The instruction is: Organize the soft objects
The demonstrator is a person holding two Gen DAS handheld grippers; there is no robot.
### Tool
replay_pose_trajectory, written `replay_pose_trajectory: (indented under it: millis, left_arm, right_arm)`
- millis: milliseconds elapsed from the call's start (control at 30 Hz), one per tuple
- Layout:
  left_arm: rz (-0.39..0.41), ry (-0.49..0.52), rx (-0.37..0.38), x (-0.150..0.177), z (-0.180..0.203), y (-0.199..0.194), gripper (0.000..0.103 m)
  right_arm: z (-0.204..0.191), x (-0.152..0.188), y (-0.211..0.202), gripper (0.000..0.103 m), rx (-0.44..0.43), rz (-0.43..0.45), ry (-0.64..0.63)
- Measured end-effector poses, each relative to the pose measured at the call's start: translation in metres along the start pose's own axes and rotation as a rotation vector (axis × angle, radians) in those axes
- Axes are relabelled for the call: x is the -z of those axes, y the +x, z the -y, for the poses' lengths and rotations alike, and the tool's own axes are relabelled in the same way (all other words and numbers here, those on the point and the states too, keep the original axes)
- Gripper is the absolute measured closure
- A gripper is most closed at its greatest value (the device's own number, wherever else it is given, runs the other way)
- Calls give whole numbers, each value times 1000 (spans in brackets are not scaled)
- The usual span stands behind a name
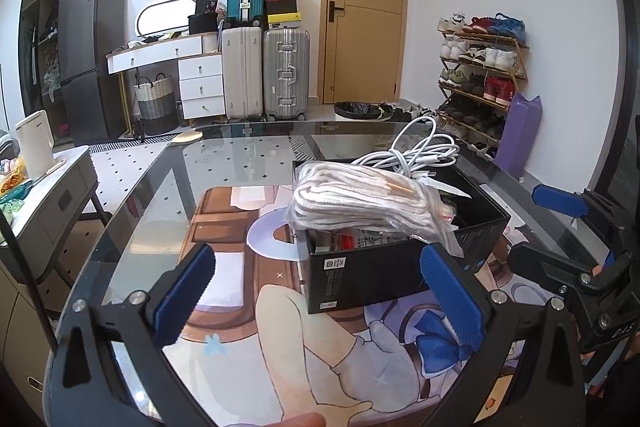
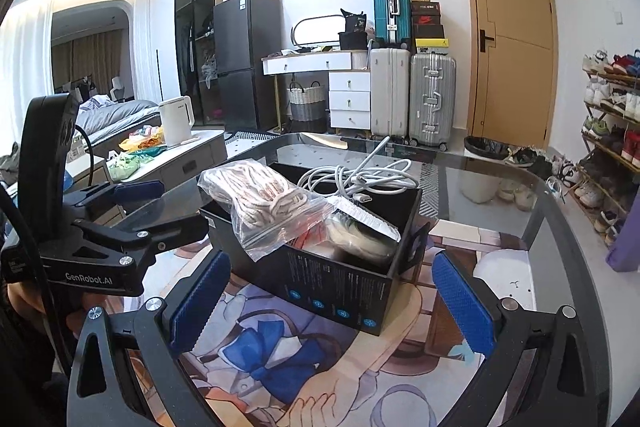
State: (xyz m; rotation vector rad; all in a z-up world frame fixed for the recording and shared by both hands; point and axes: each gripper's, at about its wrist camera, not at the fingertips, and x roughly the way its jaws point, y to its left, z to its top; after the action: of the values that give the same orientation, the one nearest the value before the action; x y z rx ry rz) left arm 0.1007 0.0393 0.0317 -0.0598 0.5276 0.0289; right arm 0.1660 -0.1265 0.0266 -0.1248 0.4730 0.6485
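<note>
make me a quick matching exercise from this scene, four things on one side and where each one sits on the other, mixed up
Things:
1. bagged rope
2. white cable
3. black box
4. left gripper

Places:
A. coiled at the box's far end
B. on the glass table, over the printed mat
C. open, just in front of the box, holding nothing
D. lying across the box's top edge

Pairs: 1-D, 2-A, 3-B, 4-C

Both the left gripper [image 1: 318, 291] and right gripper [image 2: 328, 293] are black frames with ridged blue finger pads [image 2: 200, 297], silver screws and white "GenRobot.AI" lettering.
</note>
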Motion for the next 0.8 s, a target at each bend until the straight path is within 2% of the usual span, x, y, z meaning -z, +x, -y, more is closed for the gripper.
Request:
replay_pose_trajectory:
  millis: [800]
  left_arm:
    - [14, 7, -1, 6, 5, 3, 0]
  right_arm:
    - [7, 6, -2, 1, -2, 31, 19]
